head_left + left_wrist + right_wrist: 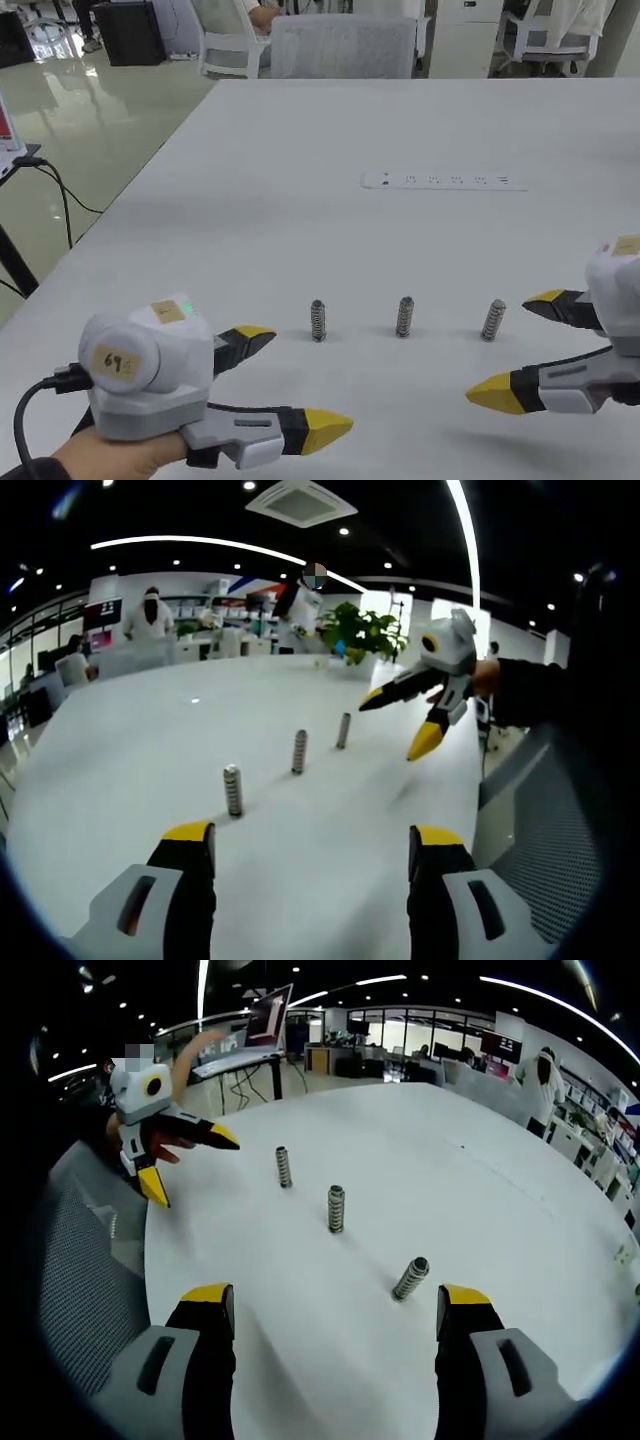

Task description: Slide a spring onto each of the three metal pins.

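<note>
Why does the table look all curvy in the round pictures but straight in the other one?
Left gripper view: a fisheye lens bends the table edge and ceiling light strip into arcs. Right gripper view: the same bending. Head view: ordinary lens, table edges straight.

- A wide white table (pixel 250 200) with a matte top; its left edge runs away toward the far end of the room.
- A white power strip (pixel 443 181) lies flat on the far part of the top, its long side running across, well apart from the springs.
- Three coiled springs stand in a row across the near part, evenly spaced and apart from one another.
- The left spring (pixel 318 321) stands upright.
- The middle spring (pixel 405 316) stands upright too.
- The right spring (pixel 493 320) leans, its top tipped to the right.
</note>
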A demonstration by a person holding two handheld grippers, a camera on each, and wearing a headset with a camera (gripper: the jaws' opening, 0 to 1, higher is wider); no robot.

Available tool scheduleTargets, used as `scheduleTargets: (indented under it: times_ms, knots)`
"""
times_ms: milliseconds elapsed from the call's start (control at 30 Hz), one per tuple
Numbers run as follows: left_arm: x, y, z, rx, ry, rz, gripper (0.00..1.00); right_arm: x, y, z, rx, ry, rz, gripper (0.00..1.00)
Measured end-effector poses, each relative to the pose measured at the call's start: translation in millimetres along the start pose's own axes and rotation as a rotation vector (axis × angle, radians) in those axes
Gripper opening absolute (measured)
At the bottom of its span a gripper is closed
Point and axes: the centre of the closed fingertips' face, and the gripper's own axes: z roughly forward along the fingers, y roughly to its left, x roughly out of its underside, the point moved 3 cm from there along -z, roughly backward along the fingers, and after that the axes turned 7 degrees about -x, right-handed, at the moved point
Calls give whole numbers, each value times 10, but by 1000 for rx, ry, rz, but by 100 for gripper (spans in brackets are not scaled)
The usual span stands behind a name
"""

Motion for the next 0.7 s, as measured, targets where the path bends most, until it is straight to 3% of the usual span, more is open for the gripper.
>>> scheduleTargets:
  times_ms: [400,700]
  knots:
    - [7,35,-21,-16,-5,-21,78,60,96,-85,12,-55,18,82]
    - [12,49,-45,-23,-10,-31,79,36,155,-146,18,-151,22,81]
